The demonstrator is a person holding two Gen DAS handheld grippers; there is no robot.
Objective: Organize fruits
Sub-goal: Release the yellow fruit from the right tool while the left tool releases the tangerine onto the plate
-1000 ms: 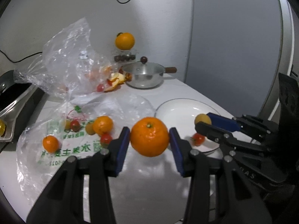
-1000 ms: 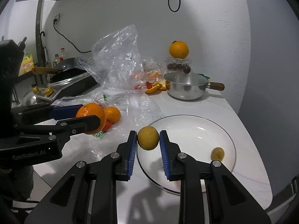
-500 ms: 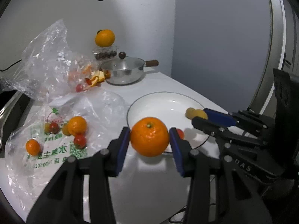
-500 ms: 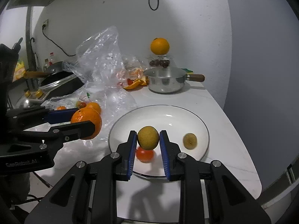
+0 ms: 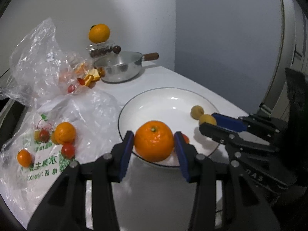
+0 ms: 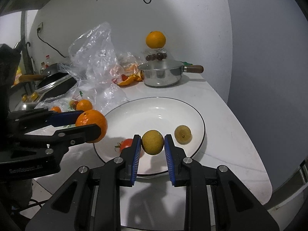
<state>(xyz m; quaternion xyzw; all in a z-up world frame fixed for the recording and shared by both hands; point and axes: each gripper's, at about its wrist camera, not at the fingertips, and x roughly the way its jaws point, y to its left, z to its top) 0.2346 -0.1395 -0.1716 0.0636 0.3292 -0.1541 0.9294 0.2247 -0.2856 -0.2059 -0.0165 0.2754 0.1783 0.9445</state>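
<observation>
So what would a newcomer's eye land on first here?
The two loaded grippers over the white plate: the left gripper clamps a big orange at the near rim, the right gripper a small yellow fruit. Then another orange perched high by the wall, behind the steel pot.

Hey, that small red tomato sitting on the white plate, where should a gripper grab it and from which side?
Grip the tomato across its round middle, coming from above. It lies low near the plate's near rim, green stalk pointing sideways, so a level approach would likely hit the rim. Both grippers are full now: left gripper holds an orange, right gripper a yellowish fruit.
</observation>
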